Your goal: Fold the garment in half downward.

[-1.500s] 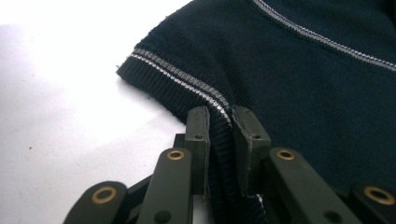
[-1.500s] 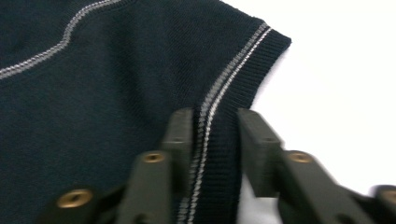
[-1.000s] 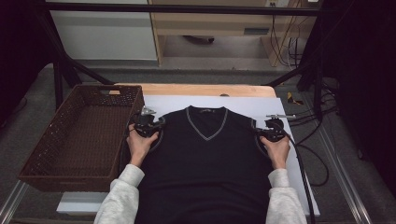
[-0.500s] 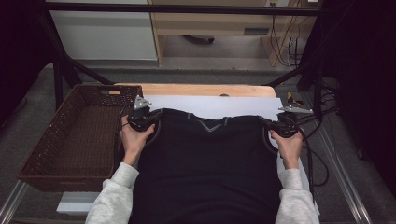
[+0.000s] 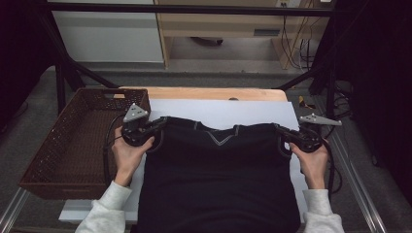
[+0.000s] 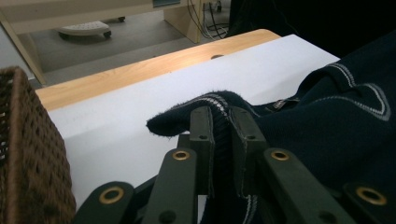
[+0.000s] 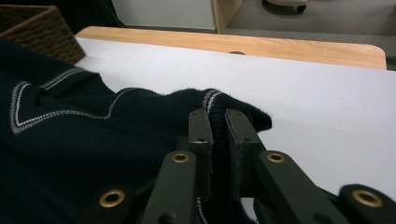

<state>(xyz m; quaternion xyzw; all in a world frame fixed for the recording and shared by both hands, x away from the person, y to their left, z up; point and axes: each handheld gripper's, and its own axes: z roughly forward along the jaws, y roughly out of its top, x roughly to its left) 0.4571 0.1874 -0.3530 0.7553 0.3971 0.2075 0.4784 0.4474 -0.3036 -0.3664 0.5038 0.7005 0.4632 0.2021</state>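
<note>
High view shows a dark knitted sweater [image 5: 218,184] with a pale-striped V neck on a white sheet [image 5: 218,109] over a wooden table [image 5: 209,93], beside a woven brown basket [image 5: 63,145]. Its neck points away from the person, its length running toward them. The left gripper [image 5: 158,125] pinches one shoulder, the right gripper [image 5: 282,132] the other, both lifted.

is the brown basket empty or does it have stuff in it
Empty as far as shown: the brown woven wicker basket shows bare weave inside, beside the dark navy V-neck knit sweater.
</note>
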